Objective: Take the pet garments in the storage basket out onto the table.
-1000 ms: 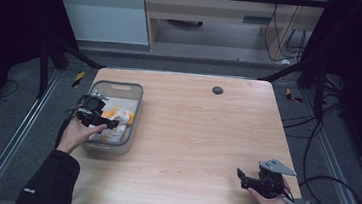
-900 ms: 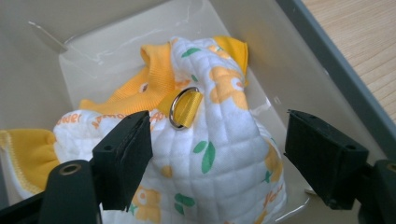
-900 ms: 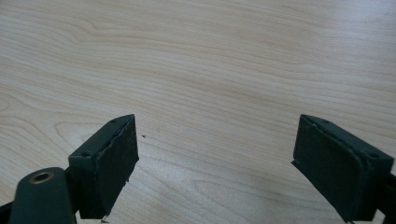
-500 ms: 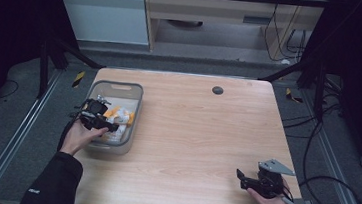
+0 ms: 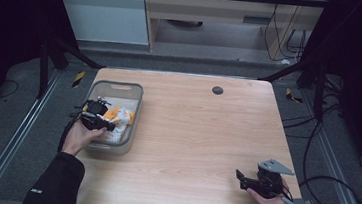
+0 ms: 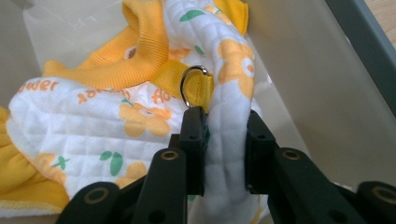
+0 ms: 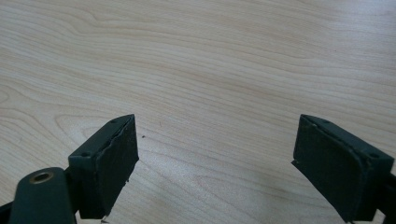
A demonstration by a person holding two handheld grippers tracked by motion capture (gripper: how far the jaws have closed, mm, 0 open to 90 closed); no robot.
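Quilted white cloth printed with orange flowers, a small garment point(image 6: 140, 116) edged in yellow ribbing, lies in the grey bin point(image 5: 132, 122) at the table's left side. My left gripper point(image 6: 225, 144) has dropped from above the bin's rim into it over the last second, and its jaws now pinch a raised fold of the quilting just below a metal ring point(image 6: 194, 84) on a yellow loop. I judge the grasp made; lifting out would follow. My right gripper point(image 7: 217, 163) rests on the wooden table point(image 5: 206, 134) near its front right corner, jaws spread wide, holding nothing.
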